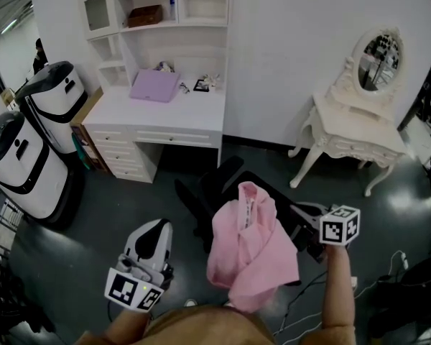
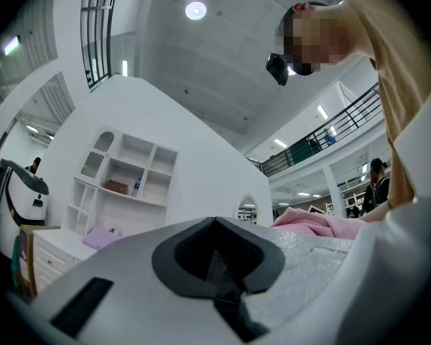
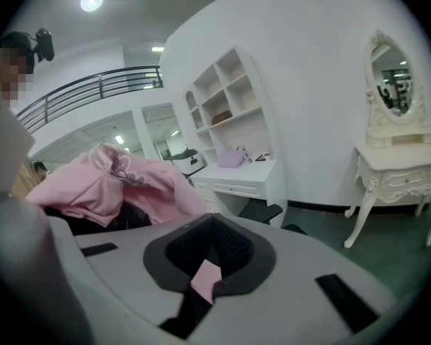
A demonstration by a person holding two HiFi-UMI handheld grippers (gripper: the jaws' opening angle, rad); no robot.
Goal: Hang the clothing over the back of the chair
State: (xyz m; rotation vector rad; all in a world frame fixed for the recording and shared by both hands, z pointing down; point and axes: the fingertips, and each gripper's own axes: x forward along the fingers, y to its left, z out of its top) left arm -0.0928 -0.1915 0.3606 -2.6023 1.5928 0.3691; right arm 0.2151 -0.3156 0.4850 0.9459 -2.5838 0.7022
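Hanging step, pinch established. The right gripper [image 3: 205,277] is clenched on a small fold of the pink clothing [image 1: 251,254], which shows as a pink tab between its jaws. The bulk of the garment lies ahead and to the left of those jaws, bunched over the back of the black chair [image 1: 208,192]. The left gripper [image 2: 217,268] is closed with nothing between its jaws, and the garment sits off to their right, apart from them.

To do this step well, we judge that the pinched edge should be drawn slowly outward and down. That way the cloth spreads along the chair back and its weight falls evenly on both sides. The pinch is thin and could slip under a sharp tug. The free left jaws could steady the far side, since an office chair of this kind may swivel.

Containers stand far ahead of both pairs of jaws. In the white shelf unit [image 1: 201,21], one compartment holds a brown box [image 1: 144,15] (contents not visible) with a bottle [image 1: 172,3] just beside it. The compartment to the right appears empty. On the desk [image 1: 165,110] below lies a flat purple case [image 1: 155,86]. The drawers [image 1: 129,149] are shut.
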